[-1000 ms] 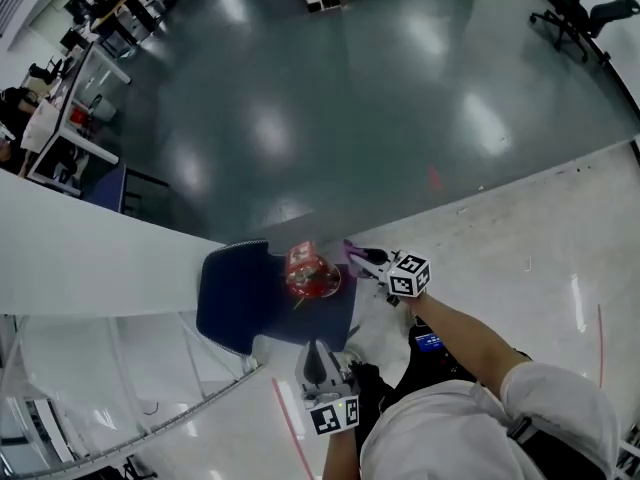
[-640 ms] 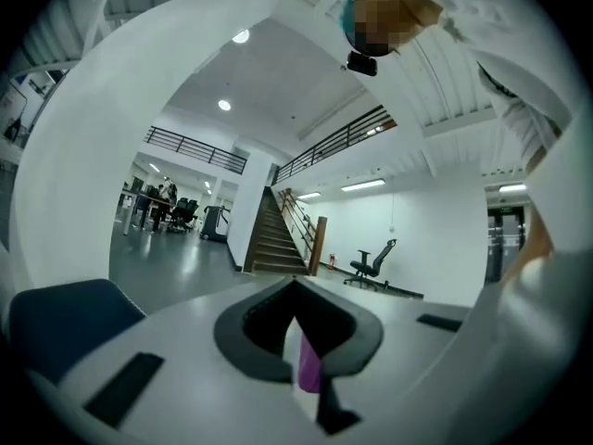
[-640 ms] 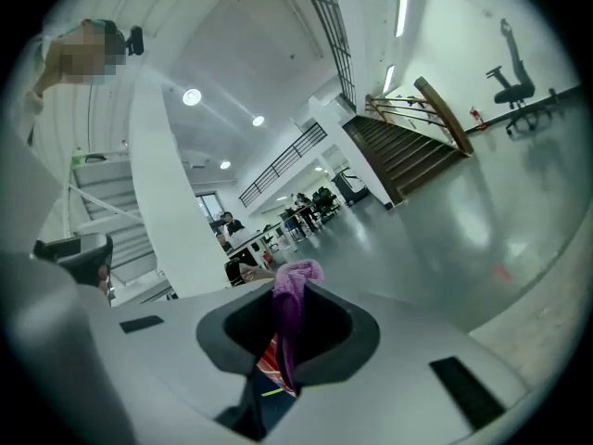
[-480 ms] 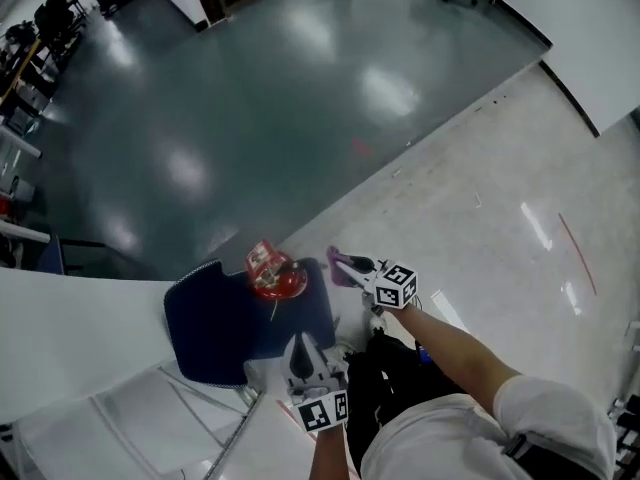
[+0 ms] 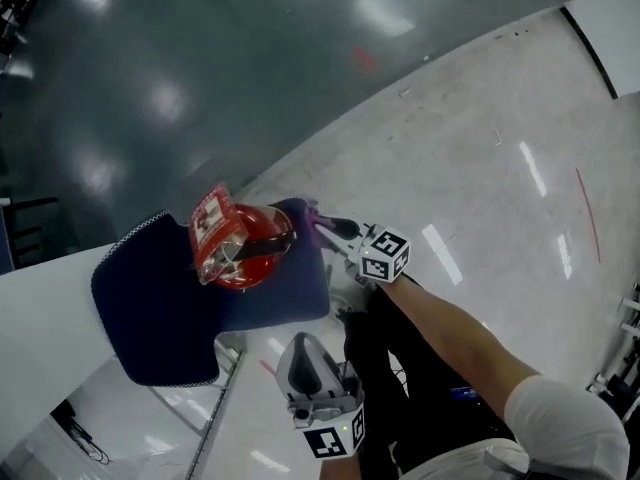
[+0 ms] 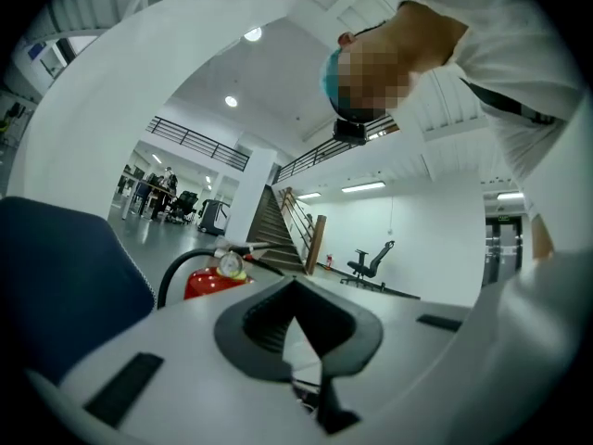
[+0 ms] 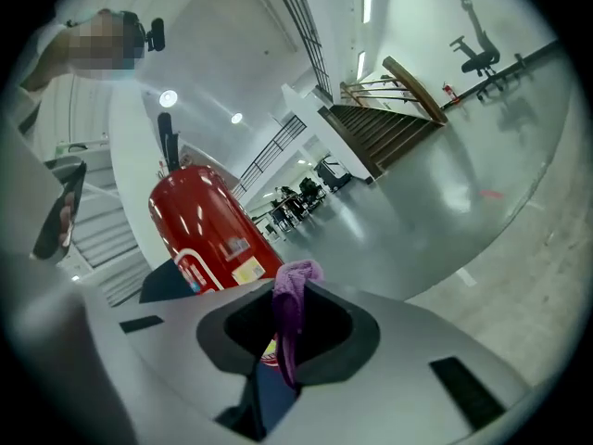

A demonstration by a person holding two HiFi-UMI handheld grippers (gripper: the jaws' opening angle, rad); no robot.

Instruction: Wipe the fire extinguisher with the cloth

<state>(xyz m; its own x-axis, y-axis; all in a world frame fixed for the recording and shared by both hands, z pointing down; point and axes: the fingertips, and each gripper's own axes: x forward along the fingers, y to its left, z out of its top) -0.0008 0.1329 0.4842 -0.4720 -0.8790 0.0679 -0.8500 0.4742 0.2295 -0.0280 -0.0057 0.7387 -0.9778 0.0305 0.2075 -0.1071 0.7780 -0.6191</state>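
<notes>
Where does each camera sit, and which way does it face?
Head view: on the person's head, looking down on the fire extinguisher; left gripper, right gripper, an arm show.
Left gripper view: on the left gripper, facing the extinguisher over shut, empty jaws.
Right gripper view: on the right gripper, facing the extinguisher; jaws grip the cloth.
All share the extinguisher.

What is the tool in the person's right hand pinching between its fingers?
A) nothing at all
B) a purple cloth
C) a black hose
B: the right gripper view shows the right gripper shut on the purple cloth, close to the red fire extinguisher.
</notes>
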